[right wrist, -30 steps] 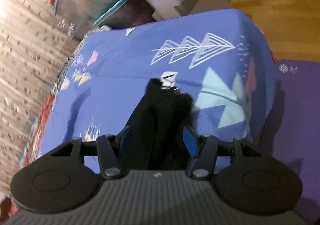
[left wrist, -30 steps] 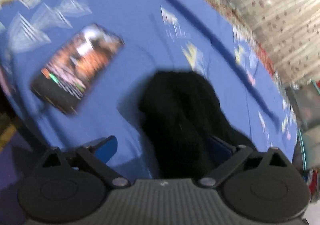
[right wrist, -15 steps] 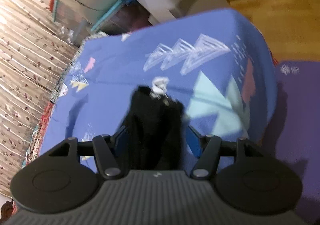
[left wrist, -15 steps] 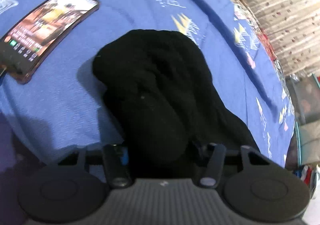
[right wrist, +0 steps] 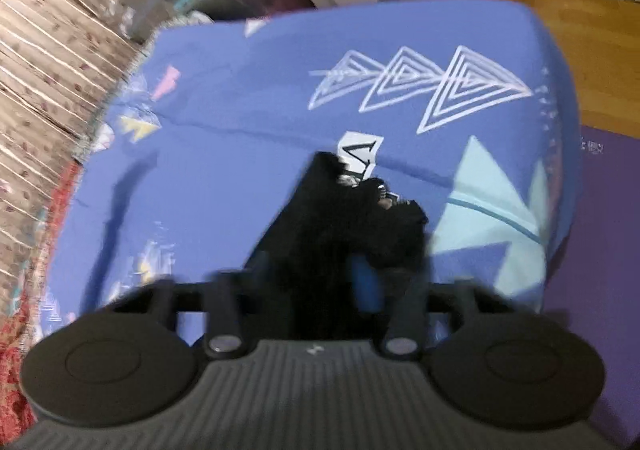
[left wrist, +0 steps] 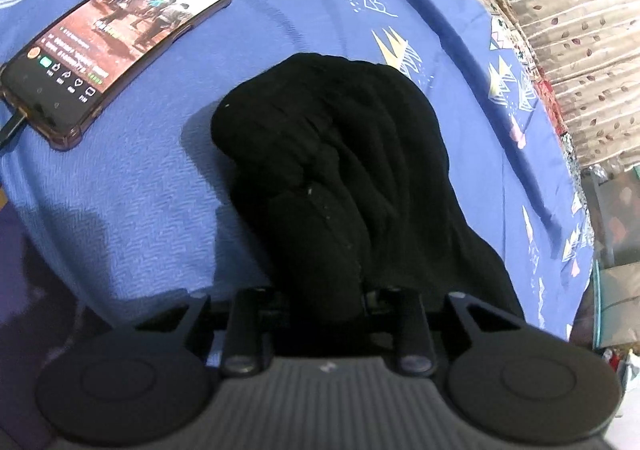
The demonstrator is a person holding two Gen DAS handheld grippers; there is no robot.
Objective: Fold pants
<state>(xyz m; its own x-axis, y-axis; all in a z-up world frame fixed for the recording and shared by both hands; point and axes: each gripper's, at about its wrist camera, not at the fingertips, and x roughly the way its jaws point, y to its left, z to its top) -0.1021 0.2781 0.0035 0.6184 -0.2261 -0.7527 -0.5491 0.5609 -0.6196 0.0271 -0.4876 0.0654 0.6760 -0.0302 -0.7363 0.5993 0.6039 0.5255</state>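
On the blue patterned bedspread [left wrist: 280, 10], your left gripper [left wrist: 326, 290] has just been closing and now pinches a thick bunch of the black pants [left wrist: 340, 154] — the fabric fills the gap between its fingers and hides the pads. From the grip the pants run away from you in a rumpled mound that lies on the spread, its rounded far end beside a yellow-and-white printed motif.

Off to the left of the mound, well apart from it, a phone [left wrist: 116, 42] in a clear case lies flat with its screen lit; a dark cable [left wrist: 12, 128] is plugged into its near end.

In the right wrist view, which is smeared by motion, your right gripper [right wrist: 316, 290] has also just been closing on the same pants [right wrist: 340, 218]. Dark cloth sits between its fingers, one blue pad [right wrist: 368, 286] showing at the right of the bunch, and the fingers stand close together with the fabric squeezed thin between them. Here the pants rise as a narrow black strip toward a white tag [right wrist: 360, 154] with a dark mark at their far edge — the tag lies against the spread just below a row of white line-drawn triangles.

Beyond the bed's rounded corner you see a wooden floor [right wrist: 580, 30] and a purple mat [right wrist: 600, 250] at the right, a leaf-patterned curtain [right wrist: 48, 50] at the left and boxes at the top.
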